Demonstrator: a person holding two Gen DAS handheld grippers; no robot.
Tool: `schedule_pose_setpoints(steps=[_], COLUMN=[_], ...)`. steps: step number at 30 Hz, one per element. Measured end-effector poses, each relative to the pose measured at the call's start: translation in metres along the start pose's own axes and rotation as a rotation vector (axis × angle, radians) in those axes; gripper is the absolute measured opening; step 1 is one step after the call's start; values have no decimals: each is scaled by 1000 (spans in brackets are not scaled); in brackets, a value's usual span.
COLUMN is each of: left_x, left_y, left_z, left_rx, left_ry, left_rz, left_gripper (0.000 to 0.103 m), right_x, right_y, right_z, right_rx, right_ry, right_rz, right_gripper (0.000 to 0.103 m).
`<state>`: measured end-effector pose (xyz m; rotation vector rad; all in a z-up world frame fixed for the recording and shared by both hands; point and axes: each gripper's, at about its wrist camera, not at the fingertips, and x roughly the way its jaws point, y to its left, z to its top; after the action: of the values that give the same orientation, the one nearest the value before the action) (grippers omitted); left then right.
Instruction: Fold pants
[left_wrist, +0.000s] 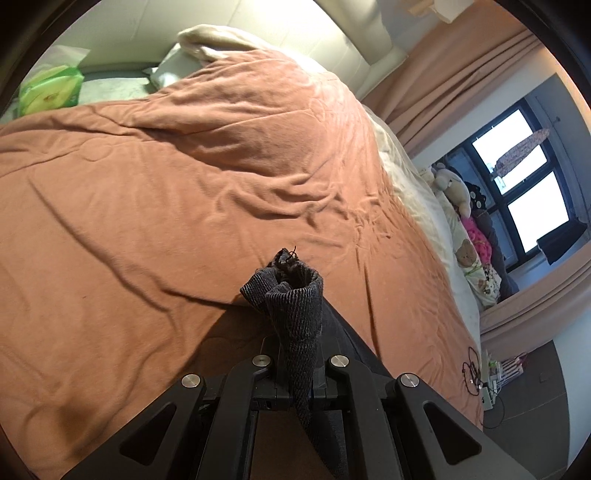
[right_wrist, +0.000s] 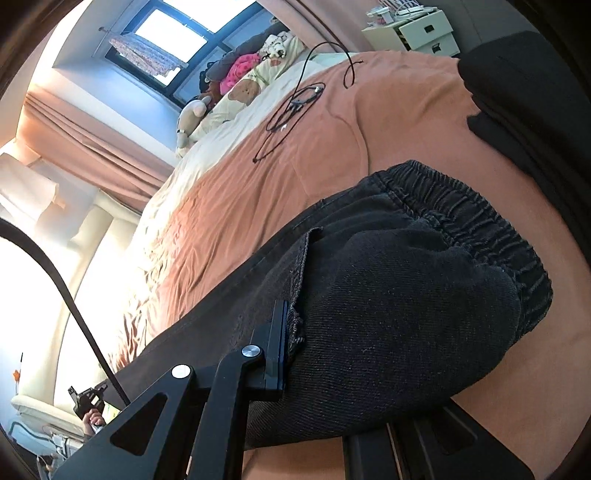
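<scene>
Your left claw (left_wrist: 295, 295) pinches a bunched fold of the black denim pants (left_wrist: 295, 314) above the rust-orange bedspread (left_wrist: 147, 184). Your right claw (right_wrist: 291, 332) is clamped on the pants' side seam near the elastic waistband (right_wrist: 480, 221).

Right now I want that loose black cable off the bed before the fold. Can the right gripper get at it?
Probably not yet: the right gripper is shut on the pants, whose bulk lies between it and the cable farther along the blanket.

No text, label, brand or number can be read anywhere.
</scene>
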<state>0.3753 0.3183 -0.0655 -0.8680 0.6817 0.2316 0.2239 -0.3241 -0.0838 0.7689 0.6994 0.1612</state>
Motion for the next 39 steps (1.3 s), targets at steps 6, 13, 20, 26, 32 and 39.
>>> schedule_pose_setpoints(steps=[6, 13, 20, 26, 32, 39], left_x=[-21, -39, -43, -23, -11, -14], left_y=[27, 52, 79, 104, 121, 127], left_z=[-6, -6, -11, -26, -49, -76], left_rx=[-19, -43, -58, -73, -67, -82], left_ry=[4, 8, 26, 87, 155, 170], left_rz=[-4, 2, 31, 86, 120, 83], left_gripper=[4, 4, 4, 4, 25, 52], right_x=[-16, -30, -38, -21, -38, -58], right_y=[0, -4, -16, -43, -53, -97], right_z=[-15, -26, -44, -57, -52, -45], right_rx=[0, 2, 14, 107, 120, 259], right_ry=[20, 47, 110, 202, 208, 124], right_rz=[-6, -16, -48, -119, -146, -76], right_gripper=[4, 4, 4, 7, 58, 64])
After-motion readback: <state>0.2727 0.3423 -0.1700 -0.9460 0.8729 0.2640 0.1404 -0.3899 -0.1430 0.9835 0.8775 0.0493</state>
